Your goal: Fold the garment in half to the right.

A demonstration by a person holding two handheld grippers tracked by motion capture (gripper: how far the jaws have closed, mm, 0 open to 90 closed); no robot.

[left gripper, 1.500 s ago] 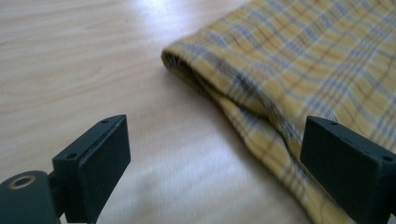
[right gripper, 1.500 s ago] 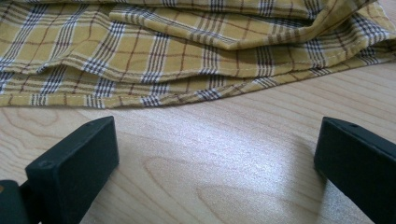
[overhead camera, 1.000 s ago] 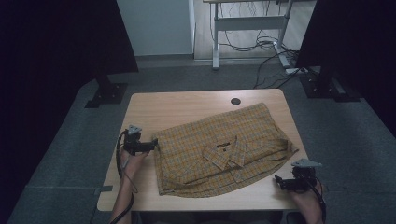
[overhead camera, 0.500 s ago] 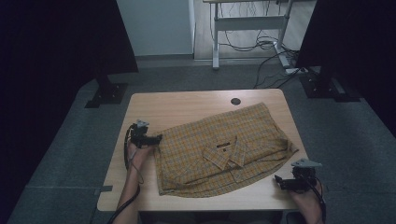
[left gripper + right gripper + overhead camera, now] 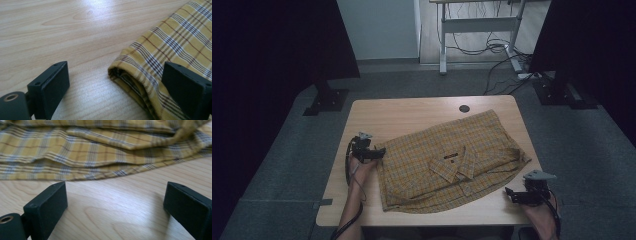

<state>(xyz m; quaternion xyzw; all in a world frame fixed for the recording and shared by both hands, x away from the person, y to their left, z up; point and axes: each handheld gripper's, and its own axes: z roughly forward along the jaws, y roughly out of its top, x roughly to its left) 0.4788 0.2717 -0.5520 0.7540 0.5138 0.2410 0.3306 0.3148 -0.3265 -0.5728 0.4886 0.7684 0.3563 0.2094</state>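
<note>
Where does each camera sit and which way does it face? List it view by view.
High view: above the person's side, looking forward and down on the table; forearms and both grippers show.
Left gripper view: rides the left gripper, facing the plaid shirt corner between open jaws.
Right gripper view: rides the right gripper, low, facing the shirt's edge.
Shared: the shirt and table.

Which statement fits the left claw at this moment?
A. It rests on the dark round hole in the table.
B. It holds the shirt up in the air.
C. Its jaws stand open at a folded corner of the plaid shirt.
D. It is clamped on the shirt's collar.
C. In the left gripper view, the left claw has its jaws spread wide with the folded corner of the plaid shirt lying flat on the table between them, unpinched.
</note>
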